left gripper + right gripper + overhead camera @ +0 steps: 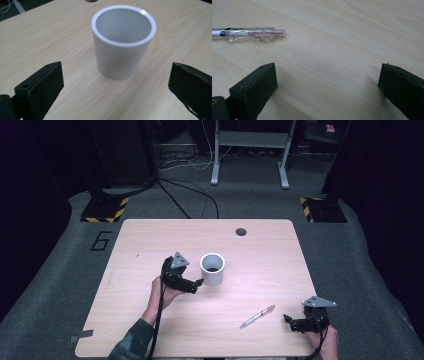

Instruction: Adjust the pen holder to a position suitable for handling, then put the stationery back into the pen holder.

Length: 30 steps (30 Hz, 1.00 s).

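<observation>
A white cylindrical cup [212, 269] stands upright near the middle of the wooden table [150, 240]. My left gripper [198, 285] is open just left of the cup, jaws pointing at it. In the left gripper view the cup [122, 47] stands a short way beyond the two spread jaws, untouched, and looks empty. A clear pen with pink trim [257, 316] lies flat toward the front right. My right gripper [289, 322] is open a little to the right of the pen. The right gripper view has the pen's clicker end [252, 34] at upper left, outside the jaws.
A round cable hole [241, 231] sits near the table's far edge. A piece of grey tape [80, 336] sticks at the front left corner. Bare tabletop surrounds the cup and pen. Cables and metal desk legs [216, 155] stand on the floor beyond.
</observation>
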Available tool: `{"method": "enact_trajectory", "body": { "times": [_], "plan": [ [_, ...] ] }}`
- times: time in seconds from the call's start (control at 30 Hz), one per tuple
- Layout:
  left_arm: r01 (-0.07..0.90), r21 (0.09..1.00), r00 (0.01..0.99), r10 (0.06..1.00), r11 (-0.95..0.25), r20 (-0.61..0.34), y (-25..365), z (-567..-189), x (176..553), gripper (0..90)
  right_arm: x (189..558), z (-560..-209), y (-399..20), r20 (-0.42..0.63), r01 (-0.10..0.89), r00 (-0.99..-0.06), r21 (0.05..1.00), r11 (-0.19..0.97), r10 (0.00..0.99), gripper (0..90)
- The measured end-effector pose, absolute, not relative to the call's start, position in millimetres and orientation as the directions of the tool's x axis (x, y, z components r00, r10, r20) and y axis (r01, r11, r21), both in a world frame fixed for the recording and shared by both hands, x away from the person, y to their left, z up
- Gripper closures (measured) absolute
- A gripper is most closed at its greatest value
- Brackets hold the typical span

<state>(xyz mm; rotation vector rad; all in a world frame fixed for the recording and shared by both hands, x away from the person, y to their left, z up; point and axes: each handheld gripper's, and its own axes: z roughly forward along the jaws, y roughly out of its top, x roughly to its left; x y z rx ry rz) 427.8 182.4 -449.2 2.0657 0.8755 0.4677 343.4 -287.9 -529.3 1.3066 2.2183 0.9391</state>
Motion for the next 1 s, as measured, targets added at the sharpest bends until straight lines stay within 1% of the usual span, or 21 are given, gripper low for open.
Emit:
{"method": "enact_trajectory", "body": {
  "times": [0.17, 0.3, 0.57, 0.77, 0.83, 0.87, 0.9, 1.0],
  "plan": [
    [0.44, 0.801, 0.648, 0.761, -0.407, 0.031, 209, -461, 405, 0.1, 343, -529, -288, 0.003, 0.61, -0.477, 0.721, 0.329, 0.879, 1.9],
    [0.478, 0.784, 0.622, 0.783, -0.396, 0.017, 230, -474, 390, 0.1, 343, -529, -288, -0.004, 0.611, -0.476, 0.717, 0.334, 0.879, 1.6],
    [0.522, 0.774, 0.568, 0.823, -0.359, -0.002, 260, -493, 374, 0.1, 343, -529, -288, 0.001, 0.612, -0.469, 0.721, 0.324, 0.883, 1.7],
    [0.567, 0.755, 0.537, 0.843, -0.328, -0.037, 272, -510, 371, 0.1, 344, -529, -288, -0.006, 0.611, -0.467, 0.72, 0.328, 0.884, 1.7],
    [0.571, 0.756, 0.518, 0.855, -0.321, -0.028, 274, -515, 369, 0.1, 345, -528, -289, 0.002, 0.621, -0.472, 0.711, 0.331, 0.881, 1.0],
    [0.578, 0.746, 0.519, 0.855, -0.33, -0.024, 275, -517, 368, 0.1, 344, -528, -288, 0.025, 0.625, -0.46, 0.719, 0.303, 0.888, 0.0],
    [0.58, 0.742, 0.511, 0.859, -0.337, -0.009, 275, -519, 367, 0.1, 344, -527, -290, 0.033, 0.63, -0.47, 0.713, 0.309, 0.882, 0.0],
    [0.586, 0.729, 0.507, 0.862, -0.353, 0.01, 276, -523, 365, 0.1, 343, -525, -294, 0.055, 0.617, -0.476, 0.732, 0.289, 0.878, 0.0]
  ]
}}
